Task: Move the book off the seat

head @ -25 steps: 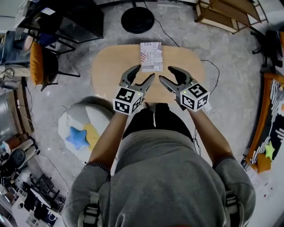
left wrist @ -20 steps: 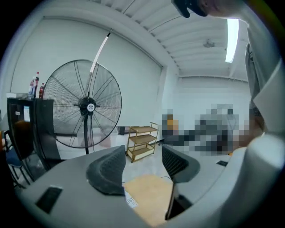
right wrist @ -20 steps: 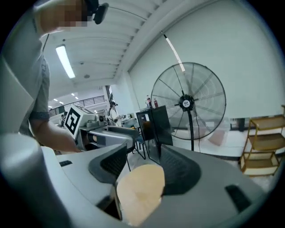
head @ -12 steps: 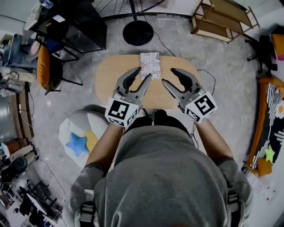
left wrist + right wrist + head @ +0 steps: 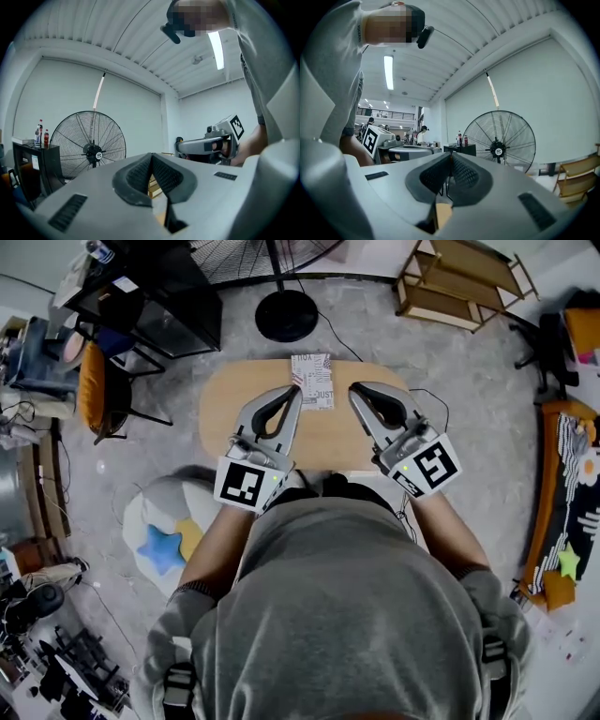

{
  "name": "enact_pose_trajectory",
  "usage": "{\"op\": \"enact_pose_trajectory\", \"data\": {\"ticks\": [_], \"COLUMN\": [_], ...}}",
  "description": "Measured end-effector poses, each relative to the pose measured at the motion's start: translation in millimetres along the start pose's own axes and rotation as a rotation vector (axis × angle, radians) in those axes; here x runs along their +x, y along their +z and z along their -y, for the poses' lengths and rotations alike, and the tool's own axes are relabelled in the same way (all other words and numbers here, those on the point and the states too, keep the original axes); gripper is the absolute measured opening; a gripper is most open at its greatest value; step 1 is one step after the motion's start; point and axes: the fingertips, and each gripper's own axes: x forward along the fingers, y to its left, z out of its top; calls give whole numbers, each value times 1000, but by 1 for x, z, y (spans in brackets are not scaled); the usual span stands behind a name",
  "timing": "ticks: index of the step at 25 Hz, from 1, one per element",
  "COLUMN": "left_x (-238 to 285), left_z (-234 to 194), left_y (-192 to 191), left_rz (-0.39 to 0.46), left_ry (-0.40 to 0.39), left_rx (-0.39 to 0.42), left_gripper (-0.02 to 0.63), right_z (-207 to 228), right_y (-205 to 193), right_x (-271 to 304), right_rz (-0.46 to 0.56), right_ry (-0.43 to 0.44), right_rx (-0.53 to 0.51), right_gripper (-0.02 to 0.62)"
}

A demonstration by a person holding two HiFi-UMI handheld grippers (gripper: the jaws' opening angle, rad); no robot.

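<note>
The book (image 5: 311,381), white with a printed cover, lies at the far edge of the oval wooden seat (image 5: 225,409). Both grippers hover over the seat's near half, just short of the book. My left gripper (image 5: 295,391) is shut with nothing held, its tip near the book's left edge. My right gripper (image 5: 354,391) is shut and empty too, a little right of the book. Both gripper views point up at the walls and ceiling: the left gripper (image 5: 151,157) and the right gripper (image 5: 450,157) each show their pads pressed together. The book is hidden there.
A big floor fan stands beyond the seat, its base (image 5: 286,315) near the far edge. A wooden shelf unit (image 5: 459,282) is at the back right, a black cabinet (image 5: 159,287) and an orange chair (image 5: 89,385) at the left, a star-patterned pouf (image 5: 173,526) near left.
Both grippers have gone from open to shut, with nothing between the jaws. They also moved slightly forward toward the book and tilted upward.
</note>
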Motion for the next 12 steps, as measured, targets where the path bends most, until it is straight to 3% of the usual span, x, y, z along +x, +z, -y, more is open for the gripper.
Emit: {"op": "enact_pose_trajectory", "data": {"ticks": [12], "left_x": [5], "left_z": [-15], "left_y": [-5], "left_rz": [-30], "left_ry": [-12], "left_rx": [-22], "left_gripper": [15], "right_z": [13], "right_y": [3], "right_x": [3], "right_rz": [-21], "right_ry": [-33], "right_rx": [-26], "right_gripper": [5]}}
